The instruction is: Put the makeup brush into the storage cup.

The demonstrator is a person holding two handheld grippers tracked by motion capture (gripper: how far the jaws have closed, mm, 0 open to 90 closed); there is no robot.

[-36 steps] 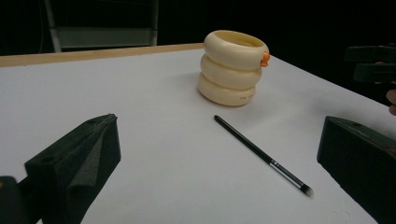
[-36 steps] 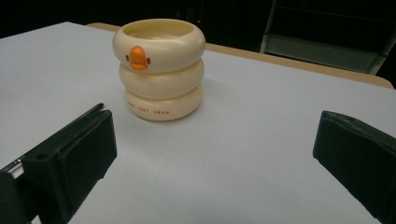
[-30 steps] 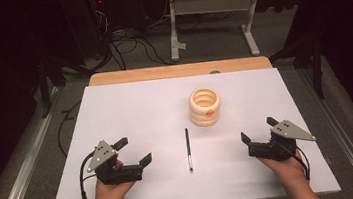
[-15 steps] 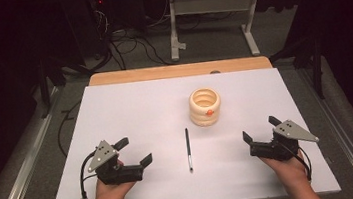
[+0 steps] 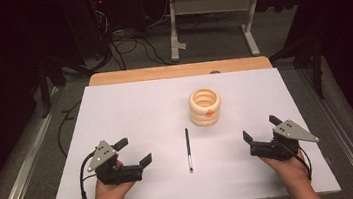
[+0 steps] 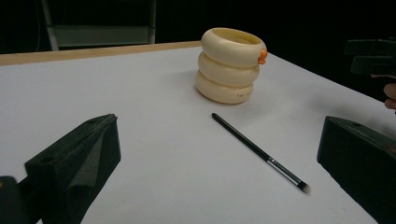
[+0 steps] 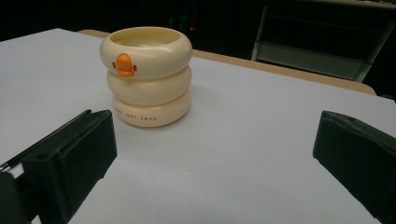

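Note:
A cream ribbed cup (image 5: pixel 205 107) with a small orange beak stands upright past the middle of the white table (image 5: pixel 135 109). In front of it lies a thin black brush (image 5: pixel 188 149), bristle end toward me. My left gripper (image 5: pixel 133 151) rests open at the front left, empty; its view shows the cup (image 6: pixel 229 65) and the brush (image 6: pixel 258 151) ahead. My right gripper (image 5: pixel 258 130) rests open at the front right, also empty, facing the cup (image 7: pixel 146 75), with the brush handle (image 7: pixel 42 142) at its left jaw's side.
A wooden edge (image 5: pixel 176 71) runs along the table's far side. Beyond it stand a metal frame (image 5: pixel 214 9) and loose cables (image 5: pixel 122 40) on the floor. The other gripper (image 6: pixel 371 56) appears at the right of the left gripper view.

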